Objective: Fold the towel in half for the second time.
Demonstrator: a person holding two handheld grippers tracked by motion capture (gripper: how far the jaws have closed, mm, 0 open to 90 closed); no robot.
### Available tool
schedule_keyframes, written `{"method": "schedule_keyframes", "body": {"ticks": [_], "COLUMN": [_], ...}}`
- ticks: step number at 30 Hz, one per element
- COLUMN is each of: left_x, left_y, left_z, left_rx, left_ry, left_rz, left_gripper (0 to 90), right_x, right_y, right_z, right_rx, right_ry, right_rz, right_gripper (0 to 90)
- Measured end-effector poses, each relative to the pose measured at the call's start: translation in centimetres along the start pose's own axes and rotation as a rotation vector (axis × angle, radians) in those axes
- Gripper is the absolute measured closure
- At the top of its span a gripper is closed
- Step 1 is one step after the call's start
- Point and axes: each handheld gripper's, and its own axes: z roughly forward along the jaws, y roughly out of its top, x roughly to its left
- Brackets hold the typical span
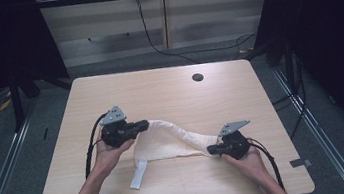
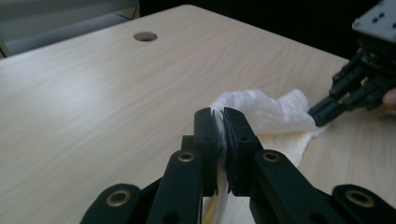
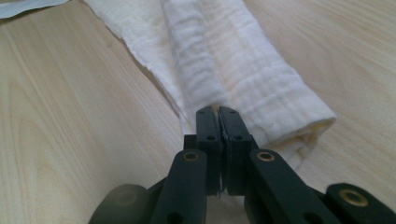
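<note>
A soft, limp cream-white muslin cloth point(image 1: 168, 139), lying partly rolled on the pale wooden table point(image 1: 168, 87), is pinched at opposite edges by the closed left gripper point(image 1: 142, 126) and right gripper point(image 1: 212, 149); light, floppy fabric is best gripped at hems or corners.

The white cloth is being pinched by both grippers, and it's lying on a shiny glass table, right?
Not quite. The left gripper and right gripper do both pinch the white cloth, but the table is light wood, not glass. The high view shows its wood grain.
</note>
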Motion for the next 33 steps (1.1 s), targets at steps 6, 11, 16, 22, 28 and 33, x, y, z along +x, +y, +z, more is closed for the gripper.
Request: {"method": "schedule_keyframes", "body": {"ticks": [6, 11, 16, 22, 28, 33], "left_x": [-1.0, -1.3, -2.1, -3.3, -4.2, -4.0], "left_y": [-2.1, -4.1, -4.9, -5.8, -7.6, -7.9], "left_z": [-1.3, -1.8, -2.1, -2.1, -0.8, -0.8], "left_rx": [0.055, 0.118, 0.158, 0.192, 0.279, 0.287], "left_ry": [-0.035, -0.039, -0.051, -0.078, -0.132, -0.101], "left_rz": [0.034, 0.043, 0.056, 0.078, 0.095, 0.096], "left_gripper": [84.9, 84.9, 84.8, 84.8, 84.8, 84.9], "right_x": [-0.1, -0.1, 0.0, 0.0, -0.1, 0.0], "right_y": [-0.1, -0.1, -0.1, -0.1, -0.1, -0.1], "right_z": [0.0, 0.0, 0.0, 0.0, 0.0, 0.0], "right_rx": [-0.004, -0.009, -0.008, -0.011, -0.011, -0.008], "right_ry": [0.003, 0.004, 0.0, 0.003, 0.003, -0.017], "right_rz": [0.003, 0.002, 0.002, 0.011, 0.007, -0.009], "right_gripper": [88.5, 88.5, 88.5, 88.5, 88.5, 88.5]}}
